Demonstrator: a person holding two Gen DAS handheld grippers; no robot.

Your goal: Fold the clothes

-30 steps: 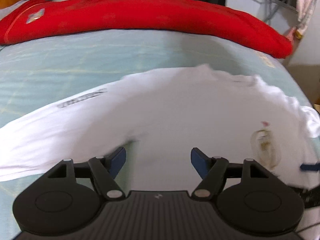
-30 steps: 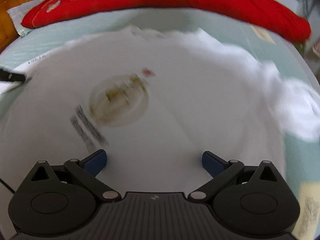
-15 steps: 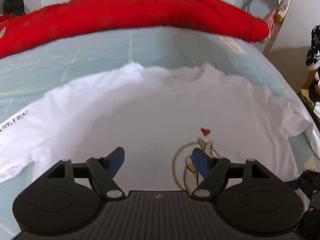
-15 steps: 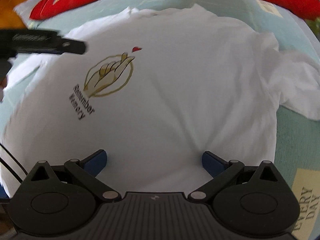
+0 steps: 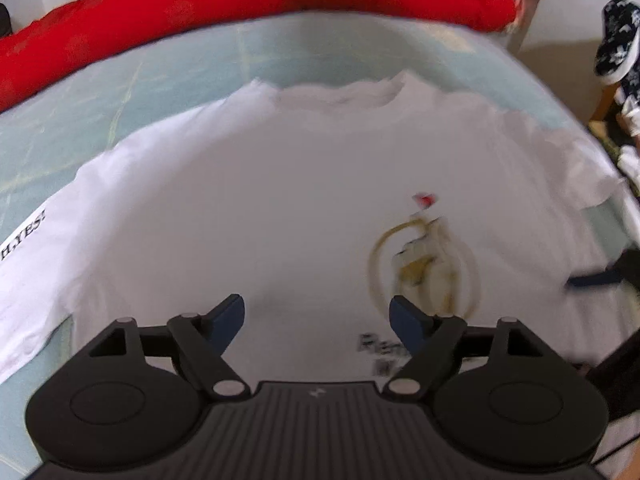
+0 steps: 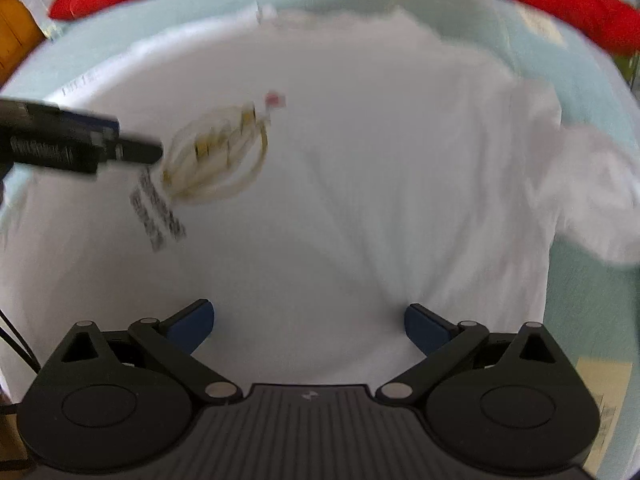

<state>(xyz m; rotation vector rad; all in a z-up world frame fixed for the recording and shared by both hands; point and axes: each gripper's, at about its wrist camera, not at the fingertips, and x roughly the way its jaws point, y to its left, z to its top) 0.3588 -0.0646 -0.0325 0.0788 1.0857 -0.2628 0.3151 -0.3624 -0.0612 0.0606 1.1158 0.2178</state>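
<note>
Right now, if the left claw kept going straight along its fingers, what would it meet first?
Probably the white cotton T-shirt spread on the pale green bed sheet. The open left claw points at plain fabric left of the gold circle print; its height is unclear.

Left gripper [image 5: 316,314]: matte black housing, ribbed centre panel at 6 o'clock bearing small pale logo. Two round black discs at 7 and 5 o'clock, each with shallow circular recess. Black linkage arms with triangular cut-outs, silver pivot pins. Fingertips [image 5: 228,316] padded dark blue.

Right gripper [image 6: 309,322]: same build; black ribbed panel, twin discs, silver pins, blue pads [image 6: 426,326]. Thin black cable at 8 o'clock edge.

In right wrist view, left gripper's finger at 9 o'clock: black bar, blurred white lettering, blue strip.
</note>
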